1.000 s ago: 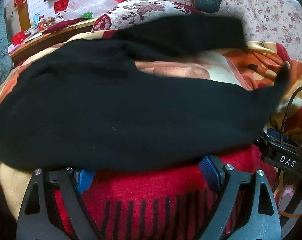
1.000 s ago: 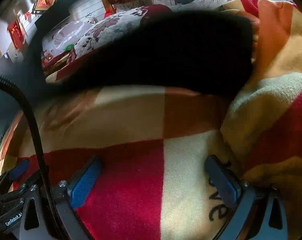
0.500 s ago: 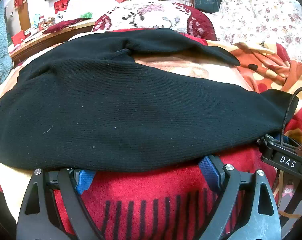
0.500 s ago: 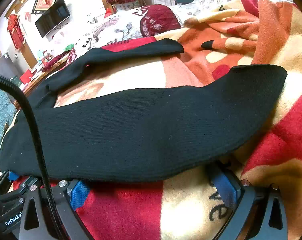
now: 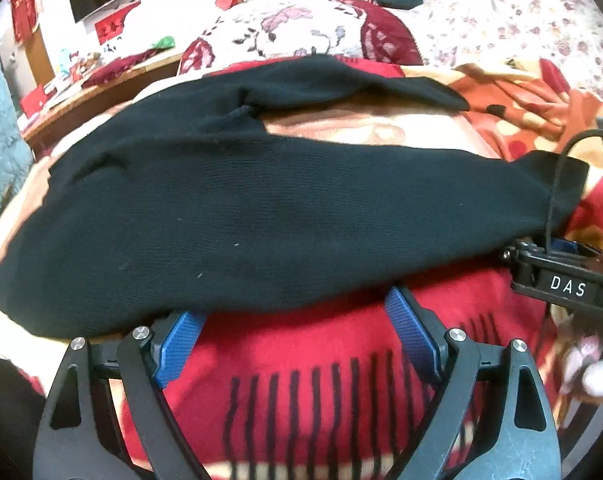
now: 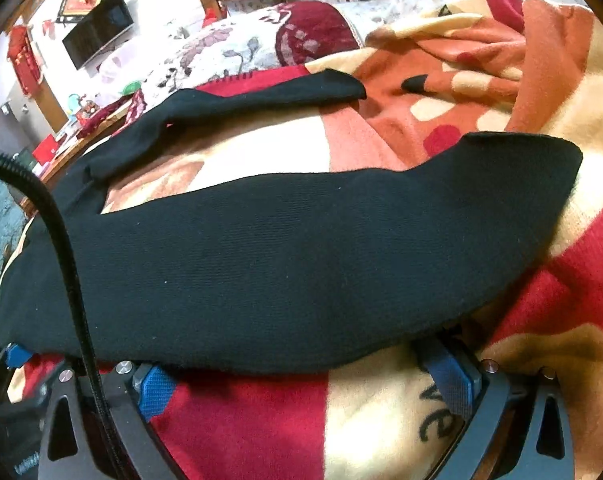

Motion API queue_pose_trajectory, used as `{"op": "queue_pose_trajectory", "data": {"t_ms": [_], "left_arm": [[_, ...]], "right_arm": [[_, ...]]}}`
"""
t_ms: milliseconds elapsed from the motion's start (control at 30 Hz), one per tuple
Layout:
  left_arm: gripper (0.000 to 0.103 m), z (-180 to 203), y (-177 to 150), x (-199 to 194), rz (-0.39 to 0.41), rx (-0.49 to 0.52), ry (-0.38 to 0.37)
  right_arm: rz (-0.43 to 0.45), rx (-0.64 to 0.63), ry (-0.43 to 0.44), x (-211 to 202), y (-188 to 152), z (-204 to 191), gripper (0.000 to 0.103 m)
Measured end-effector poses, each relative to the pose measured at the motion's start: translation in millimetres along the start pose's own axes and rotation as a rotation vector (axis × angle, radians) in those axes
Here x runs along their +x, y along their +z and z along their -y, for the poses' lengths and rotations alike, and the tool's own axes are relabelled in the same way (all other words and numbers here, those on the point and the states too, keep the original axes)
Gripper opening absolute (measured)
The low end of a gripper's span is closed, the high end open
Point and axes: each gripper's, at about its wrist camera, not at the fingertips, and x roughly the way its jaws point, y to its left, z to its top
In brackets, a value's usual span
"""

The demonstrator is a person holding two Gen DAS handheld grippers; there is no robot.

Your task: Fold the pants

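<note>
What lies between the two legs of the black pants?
Only bare blanket shows between the two legs of the black pants, seen in both wrist views.

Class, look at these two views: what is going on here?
A person holds two grippers over black pants spread on a patterned blanket, legs apart. The left gripper and right gripper are both open at the near edge of the closer leg, gripping nothing. No fold is made yet.

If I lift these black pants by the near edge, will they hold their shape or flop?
Likely floppy: the black pants drape over the blanket, following its bumps. Probably light, since the knit looks thin. The far leg lies apart and would likely trail behind.
</note>
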Motion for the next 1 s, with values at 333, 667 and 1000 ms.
{"op": "queue_pose_trajectory", "data": {"t_ms": [333,667,1000], "left_arm": [[0.089,-36,23,-68,0.117,-0.09,0.011],[0.089,-84,37,-87,0.143,-0.179,0.021],[0.089,-120,38,-80,0.118,-0.26,0.069]], "right_arm": [[0.037,-0.095,0.188,-77,-4,-27,0.085],[0.217,-0.162,0.142,-131,43,-58,0.085],[0.201,-0.134,0.139,-122,54,-53,0.085]]}}
